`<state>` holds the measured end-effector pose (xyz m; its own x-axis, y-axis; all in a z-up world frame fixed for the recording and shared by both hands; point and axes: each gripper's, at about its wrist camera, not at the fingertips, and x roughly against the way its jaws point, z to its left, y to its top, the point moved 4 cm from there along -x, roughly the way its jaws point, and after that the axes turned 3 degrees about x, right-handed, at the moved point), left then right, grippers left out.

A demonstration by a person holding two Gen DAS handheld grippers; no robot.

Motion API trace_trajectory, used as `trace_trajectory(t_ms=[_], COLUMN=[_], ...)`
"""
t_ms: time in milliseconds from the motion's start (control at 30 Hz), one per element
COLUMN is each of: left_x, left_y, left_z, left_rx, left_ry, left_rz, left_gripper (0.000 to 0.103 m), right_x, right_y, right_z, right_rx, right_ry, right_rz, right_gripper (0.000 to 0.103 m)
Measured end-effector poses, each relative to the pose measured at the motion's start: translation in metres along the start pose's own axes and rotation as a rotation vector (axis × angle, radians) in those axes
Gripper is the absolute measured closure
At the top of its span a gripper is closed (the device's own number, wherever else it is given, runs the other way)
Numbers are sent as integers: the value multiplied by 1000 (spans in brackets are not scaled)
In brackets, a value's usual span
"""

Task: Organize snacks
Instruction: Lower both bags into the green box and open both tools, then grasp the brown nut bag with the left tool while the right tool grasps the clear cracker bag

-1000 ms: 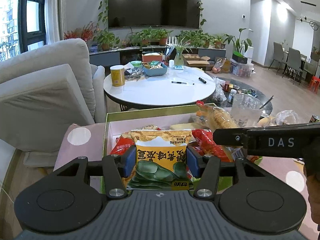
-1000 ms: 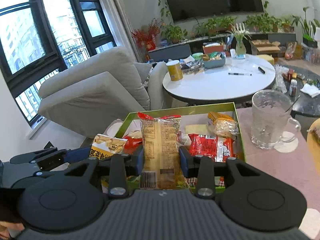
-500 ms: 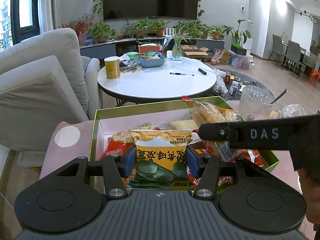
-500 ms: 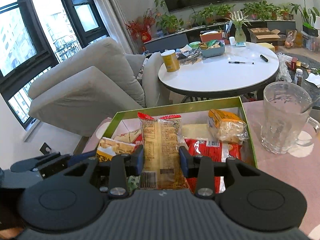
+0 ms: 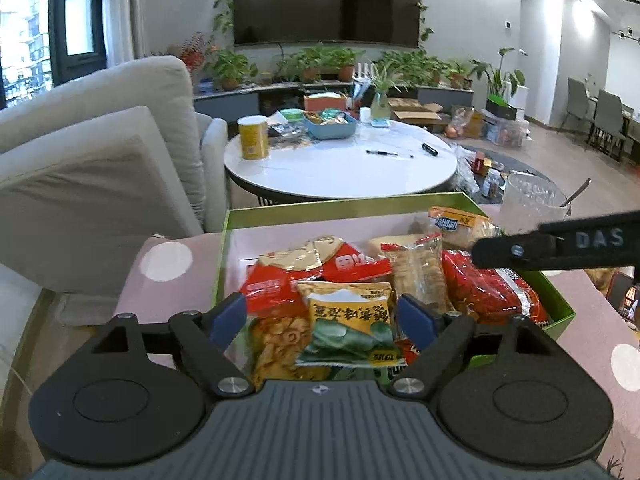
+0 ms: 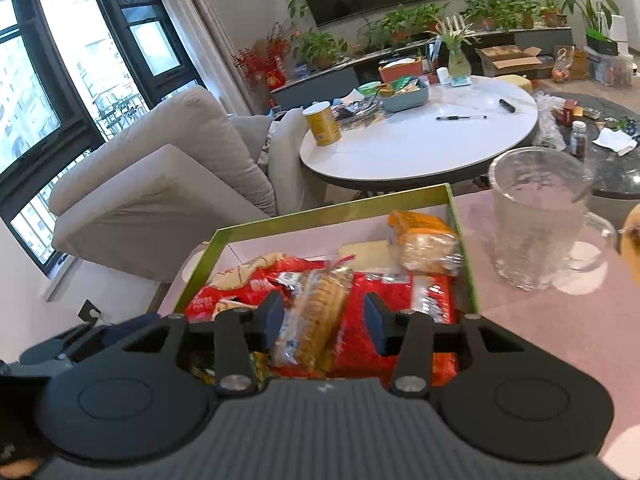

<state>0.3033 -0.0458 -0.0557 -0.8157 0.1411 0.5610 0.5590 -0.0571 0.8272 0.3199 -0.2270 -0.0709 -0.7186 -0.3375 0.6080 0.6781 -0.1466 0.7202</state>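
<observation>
Both grippers over the snack box, jaws apart
The left gripper (image 5: 322, 316) has its jaws opening, clear of the yellow pack (image 5: 348, 320) lying between them; the right gripper (image 6: 324, 320) has its jaws apart around the biscuit pack (image 6: 316, 312), not pressing it. Both packs lie among red packs (image 6: 400, 312) in the green box (image 5: 340, 212) on the pink worktop (image 6: 540, 320), beside a glass mug (image 6: 540, 216)
</observation>
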Motion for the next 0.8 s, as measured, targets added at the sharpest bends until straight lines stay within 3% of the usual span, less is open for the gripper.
trace_trajectory(t_ms=[400,800], left_x=[38,40], left_y=[-23,-75], left_z=[-13,-64], left_rx=[16,-35], left_ry=[-20,-46], left_rz=[10,137], left_gripper=[17,11], right_x=[32,51], right_y=[-28,-66], right_z=[-21,-52], right_rx=[-10,-67], right_ry=[-52,-91], right_rz=[12,39], right_gripper=[41,36])
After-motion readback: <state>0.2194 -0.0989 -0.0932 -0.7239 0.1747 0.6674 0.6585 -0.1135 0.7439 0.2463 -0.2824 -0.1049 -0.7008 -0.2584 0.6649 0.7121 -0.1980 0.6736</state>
